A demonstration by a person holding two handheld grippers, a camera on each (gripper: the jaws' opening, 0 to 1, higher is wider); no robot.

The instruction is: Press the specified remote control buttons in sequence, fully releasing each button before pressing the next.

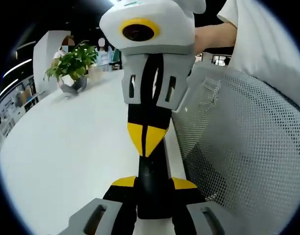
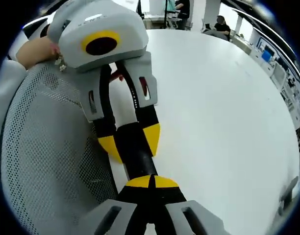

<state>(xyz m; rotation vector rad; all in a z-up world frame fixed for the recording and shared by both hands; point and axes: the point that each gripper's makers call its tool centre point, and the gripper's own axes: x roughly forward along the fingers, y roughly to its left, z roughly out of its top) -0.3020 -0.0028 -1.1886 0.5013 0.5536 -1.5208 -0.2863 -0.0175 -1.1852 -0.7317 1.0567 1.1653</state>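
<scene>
Black and slim, the remote control [image 1: 151, 169] lies end-on between your two tools, so its buttons cannot be read in either view. Your left hand-held gripper [image 1: 154, 184] is clenched around its near end: the yellow-tipped jaws stand apart on either side of the dark bar, seen clearly in the right gripper view [image 2: 130, 141]. Your right hand-held gripper [image 2: 152, 182] has its jaws closed together with nothing between them, the yellow tips meeting in a point that rests against the remote control [image 2: 135, 154]. In the left gripper view that point [image 1: 147, 139] comes down onto the top of the bar.

By my reading you are in a press: the closed tip serves as a finger on a button while the other tool steadies the body. Whether the button is down or only touched, I cannot tell. The next move calls for lifting the tip fully clear before shifting along to the next button, with the left grip held steady so the bar does not twist.

The table [image 1: 66, 147] is white, smooth and matt, with a curved edge. Beside it a chair back [image 1: 238, 147] of pale grey mesh bulges close to the tools. A leafy potted plant [image 1: 74, 63] stands at the far side of the table. Your white sleeve [image 1: 267, 39] shows above the mesh.
</scene>
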